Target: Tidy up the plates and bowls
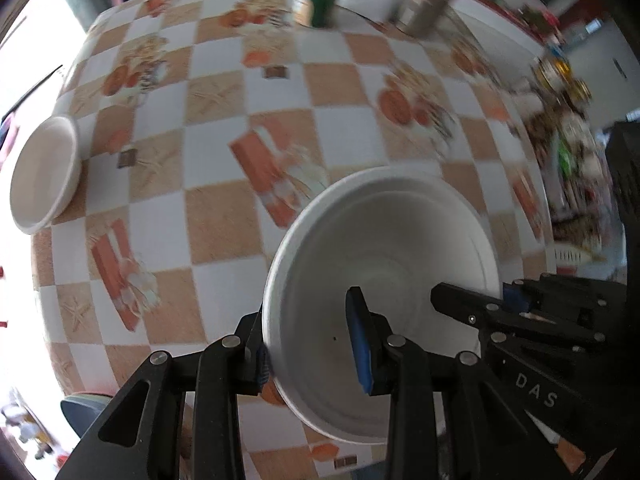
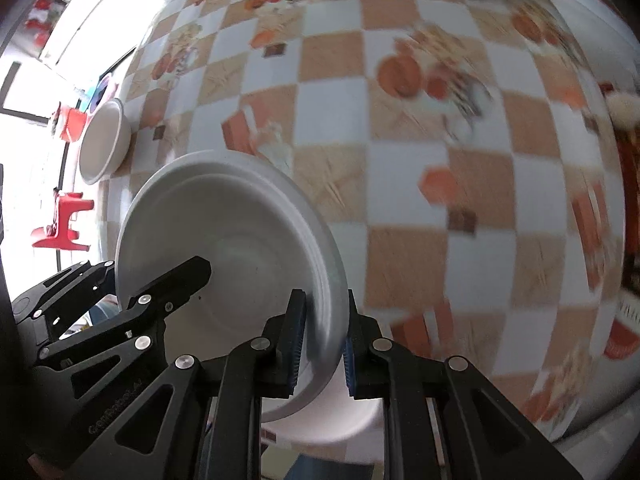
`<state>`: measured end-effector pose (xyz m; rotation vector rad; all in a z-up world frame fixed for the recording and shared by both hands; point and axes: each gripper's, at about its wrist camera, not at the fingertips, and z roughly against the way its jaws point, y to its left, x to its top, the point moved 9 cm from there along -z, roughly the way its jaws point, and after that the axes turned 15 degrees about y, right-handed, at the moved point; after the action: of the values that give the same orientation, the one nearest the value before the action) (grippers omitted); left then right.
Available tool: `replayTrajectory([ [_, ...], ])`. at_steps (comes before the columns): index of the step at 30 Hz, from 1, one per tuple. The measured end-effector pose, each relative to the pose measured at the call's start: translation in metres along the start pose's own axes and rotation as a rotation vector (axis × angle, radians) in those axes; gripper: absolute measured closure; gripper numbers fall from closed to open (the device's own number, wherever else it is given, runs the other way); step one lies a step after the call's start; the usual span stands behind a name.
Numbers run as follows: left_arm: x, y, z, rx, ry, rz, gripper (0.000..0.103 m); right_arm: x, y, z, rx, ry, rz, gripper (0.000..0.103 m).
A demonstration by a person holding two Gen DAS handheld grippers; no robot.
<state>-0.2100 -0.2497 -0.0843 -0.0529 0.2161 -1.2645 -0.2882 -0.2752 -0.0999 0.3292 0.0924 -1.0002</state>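
White plate (image 1: 384, 240) hangs between both tongs — left tongs (image 1: 312, 344) and right tongs (image 2: 322, 340) grip opposite rims.

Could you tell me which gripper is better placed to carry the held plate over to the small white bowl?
Probably left. Both the left gripper and right gripper clamp opposite rims of the plate, but the bowl sits on the left gripper's side, so it would likely lead.

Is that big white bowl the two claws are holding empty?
Empty. The bowl shows only bare white inside in both views, gripped at opposite rims by the left gripper and right gripper.
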Motion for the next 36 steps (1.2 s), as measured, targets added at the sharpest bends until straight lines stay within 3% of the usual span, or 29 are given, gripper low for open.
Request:
replayTrajectory([
  [10, -0.053, -0.04, -0.027, 0.024, 0.101, -0.126, 0.068, -0.055, -0.026, -0.02, -0.008, 0.037, -0.105, 0.084],
  [16, -0.055, -0.04, -0.036, 0.021, 0.12, -0.104, 0.068, -0.06, -0.029, -0.033, 0.003, 0.053, -0.124, 0.084],
  [19, -0.056, -0.036, -0.036, 0.02, 0.119, -0.096, 0.063, -0.058, -0.028, -0.035, -0.012, 0.047, -0.111, 0.084],
  [21, -0.056, -0.034, -0.036, 0.032, 0.116, -0.099, 0.043, -0.057, -0.028, -0.035, -0.021, 0.042, -0.11, 0.084],
  [23, -0.059, -0.029, -0.035, 0.054, 0.109, -0.099, 0.033, -0.057, -0.027, -0.036, -0.028, 0.043, -0.111, 0.084],
  [26, -0.062, -0.022, -0.031, 0.036, 0.095, -0.098, 0.027, -0.058, -0.033, -0.032, -0.059, 0.033, -0.117, 0.082],
  [27, -0.063, -0.021, -0.03, 0.031, 0.094, -0.102, 0.025, -0.059, -0.035, -0.031, -0.072, 0.03, -0.12, 0.065],
  [28, -0.065, -0.017, -0.028, 0.031, 0.087, -0.102, 0.024, -0.059, -0.038, -0.028, -0.08, 0.019, -0.13, 0.036],
  [29, -0.065, -0.014, -0.027, 0.033, 0.083, -0.101, 0.024, -0.06, -0.04, -0.024, -0.079, 0.004, -0.136, 0.025],
  [36, -0.062, 0.011, -0.018, 0.018, 0.081, -0.027, 0.024, -0.05, -0.045, -0.012, -0.068, -0.027, -0.165, 0.022],
])
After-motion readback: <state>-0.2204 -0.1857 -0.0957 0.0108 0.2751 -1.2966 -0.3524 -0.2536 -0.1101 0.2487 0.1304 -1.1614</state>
